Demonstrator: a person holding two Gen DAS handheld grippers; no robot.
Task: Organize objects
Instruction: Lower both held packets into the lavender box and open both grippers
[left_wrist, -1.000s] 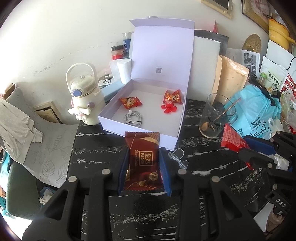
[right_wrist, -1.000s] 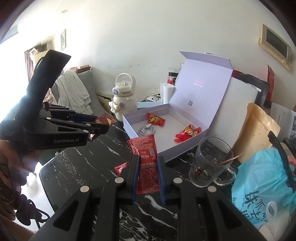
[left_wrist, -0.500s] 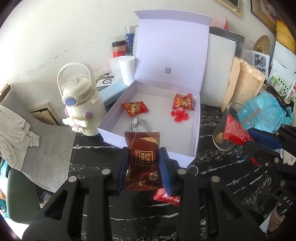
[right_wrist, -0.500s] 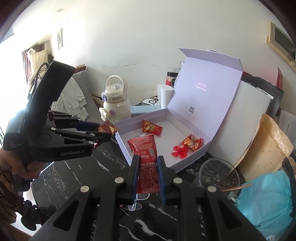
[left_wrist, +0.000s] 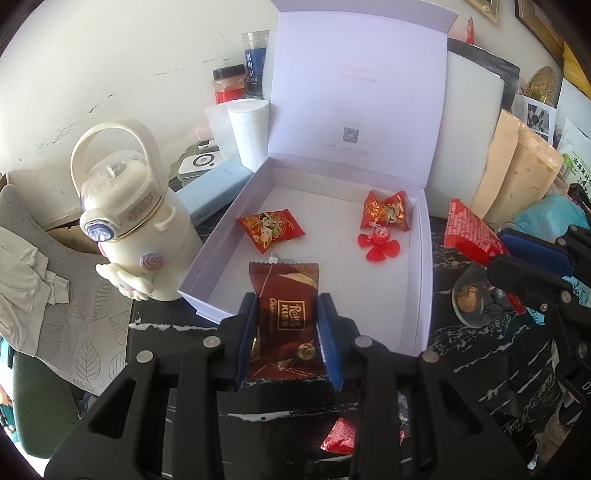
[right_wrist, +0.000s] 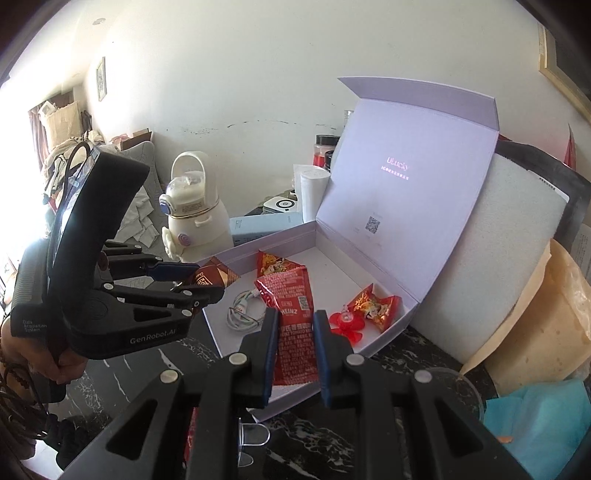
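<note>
The left tongs (left_wrist: 286, 325) are clamped on a brown chocolate packet (left_wrist: 285, 310), blue pads pressing its two long edges, the packet's far end poking over the near wall of the open lilac box (left_wrist: 424, 258). The right tongs (right_wrist: 293, 347) are closed just as tightly on a red ketchup sachet (right_wrist: 293, 314), which hangs above the box's near corner (its top end overlaps a candy lying inside).

Both hands are in the carrying step, each bringing one item to the box for sorting. Inside it lie two red wrapped candies (left_wrist: 271, 229), a red plastic flower-shaped piece (left_wrist: 378, 245) and a coiled white cable (right_wrist: 245, 310), with bare floor toward the near side.

Next, I judge, each pair of tongs needs to reach further over the wall, dip toward a bare patch, and open so its packet drops flat, without the two tools bumping.

A small red wrapper (left_wrist: 340, 437) sits on the black marbled tabletop (left_wrist: 498, 362) below the left tongs, unsorted. A white bottle (left_wrist: 129, 221) stands beside the box.
</note>
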